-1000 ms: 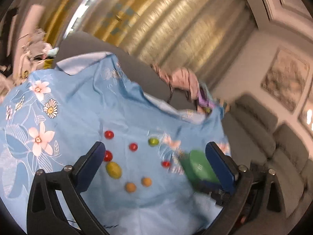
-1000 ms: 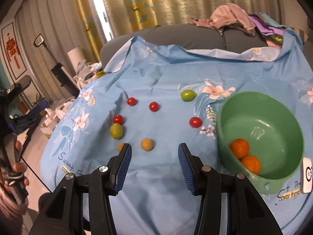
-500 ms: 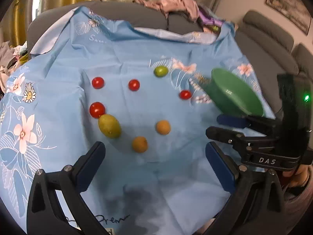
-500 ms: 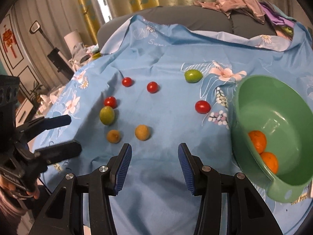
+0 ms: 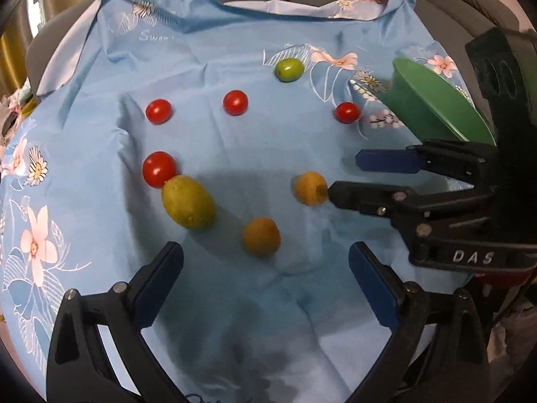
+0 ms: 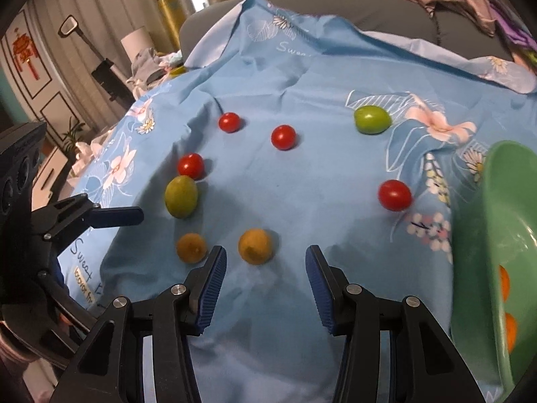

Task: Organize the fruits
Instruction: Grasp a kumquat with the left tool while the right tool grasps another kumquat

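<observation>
We see a light blue flowered cloth (image 6: 302, 77) strewn with small fruits. Our right gripper (image 6: 265, 270) hangs low with its blue-padded fingers spread apart, empty, and a round orange-yellow fruit (image 6: 255, 246) lies just beyond the gap. A green plastic bowl (image 6: 496, 201), right of that fruit, holds two orange fruits (image 6: 505, 283). Our left gripper (image 5: 265, 285), also spread and empty, hovers near a second orange-yellow fruit (image 5: 261, 236), left of the first.
</observation>
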The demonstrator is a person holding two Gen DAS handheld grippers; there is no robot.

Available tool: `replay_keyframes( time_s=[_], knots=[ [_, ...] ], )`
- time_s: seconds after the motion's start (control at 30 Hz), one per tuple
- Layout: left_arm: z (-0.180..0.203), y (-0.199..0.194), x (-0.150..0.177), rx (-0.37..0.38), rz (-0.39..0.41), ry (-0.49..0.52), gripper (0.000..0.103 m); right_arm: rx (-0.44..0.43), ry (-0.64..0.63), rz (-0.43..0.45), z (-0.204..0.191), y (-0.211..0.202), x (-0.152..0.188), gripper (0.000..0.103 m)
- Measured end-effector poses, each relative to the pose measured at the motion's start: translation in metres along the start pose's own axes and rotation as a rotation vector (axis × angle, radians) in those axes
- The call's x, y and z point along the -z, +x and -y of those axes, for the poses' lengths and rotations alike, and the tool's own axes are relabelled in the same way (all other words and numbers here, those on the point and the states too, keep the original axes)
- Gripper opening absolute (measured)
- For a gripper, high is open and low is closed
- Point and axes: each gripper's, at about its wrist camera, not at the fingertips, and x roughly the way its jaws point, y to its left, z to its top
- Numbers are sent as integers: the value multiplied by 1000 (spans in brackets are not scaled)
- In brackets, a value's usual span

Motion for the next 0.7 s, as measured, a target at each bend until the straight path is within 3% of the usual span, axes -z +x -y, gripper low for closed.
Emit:
replay_keyframes(
  time_s=[0.1,0.47,0.5,0.57,0.7],
  knots=[
    [-1,5,-2,1,-10,1,97,-15,-4,-22,1,8,-4,50],
    [3,21,-8,-13,-41,46,61,-45,-23,-51,4,21,-14,50],
    [2,22,-7,-18,-43,45,60,-48,-27,-52,4,22,-14,48],
    [0,23,-6,-21,-50,45,46,-51,-32,-61,4,25,-15,44],
    [-1,25,-5,-20,-52,48,41,-67,-40,-76,4,29,-15,38]
  ],
)
